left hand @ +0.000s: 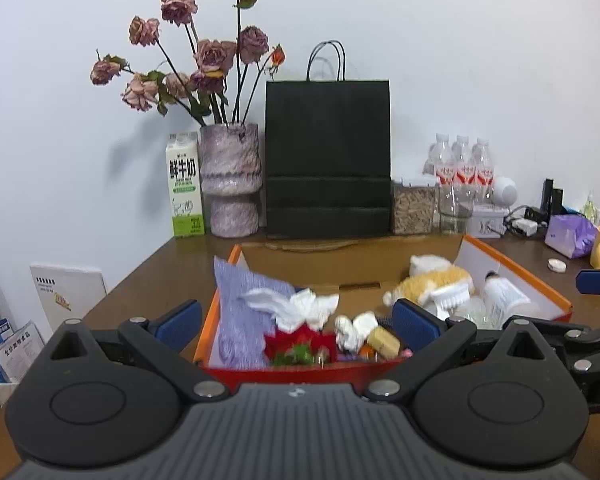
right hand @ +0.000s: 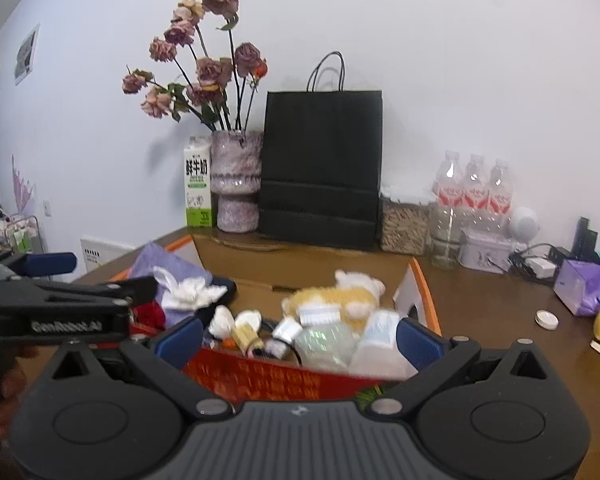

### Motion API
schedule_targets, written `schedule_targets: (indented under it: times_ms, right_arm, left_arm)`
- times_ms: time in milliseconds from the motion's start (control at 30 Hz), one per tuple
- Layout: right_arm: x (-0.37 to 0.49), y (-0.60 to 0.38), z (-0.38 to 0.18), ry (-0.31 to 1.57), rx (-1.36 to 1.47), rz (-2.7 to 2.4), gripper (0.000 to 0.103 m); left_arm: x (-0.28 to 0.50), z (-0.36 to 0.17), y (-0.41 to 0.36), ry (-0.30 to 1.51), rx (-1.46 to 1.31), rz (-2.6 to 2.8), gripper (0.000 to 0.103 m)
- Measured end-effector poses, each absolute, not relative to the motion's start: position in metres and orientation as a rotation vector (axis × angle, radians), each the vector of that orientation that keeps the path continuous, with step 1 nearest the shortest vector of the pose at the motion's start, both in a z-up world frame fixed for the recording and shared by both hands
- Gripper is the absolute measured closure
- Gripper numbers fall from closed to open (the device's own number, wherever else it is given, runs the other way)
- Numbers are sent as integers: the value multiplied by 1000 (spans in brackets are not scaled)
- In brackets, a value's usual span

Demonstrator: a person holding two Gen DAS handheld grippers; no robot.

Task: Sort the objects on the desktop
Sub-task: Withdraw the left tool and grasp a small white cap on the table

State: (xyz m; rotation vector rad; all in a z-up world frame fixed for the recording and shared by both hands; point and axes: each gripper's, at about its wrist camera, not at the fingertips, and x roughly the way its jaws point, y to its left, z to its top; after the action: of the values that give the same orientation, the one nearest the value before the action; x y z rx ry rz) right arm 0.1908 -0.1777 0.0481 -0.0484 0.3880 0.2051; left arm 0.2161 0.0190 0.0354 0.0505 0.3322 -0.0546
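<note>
Most items look sorted: purple cloth [left hand: 240, 304], tissue [left hand: 296, 304], plush toy [left hand: 432, 280], white bottle [left hand: 504, 296] all inside the box [left hand: 512, 268] mid-desk. My left gripper [left hand: 296, 320] and right gripper [right hand: 300, 336] hang over it, jaws apart, empty. Left out near the desk's right edge: small cap [left hand: 557, 265], purple pack [left hand: 572, 236].
</note>
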Motion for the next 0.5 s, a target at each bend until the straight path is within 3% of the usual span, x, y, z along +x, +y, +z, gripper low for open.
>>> schedule_targets:
  times_ms: [500]
  right_arm:
    - [182, -197, -3, 582, -70, 170, 0]
  left_arm:
    - [206, -8, 17, 532, 77, -112, 0]
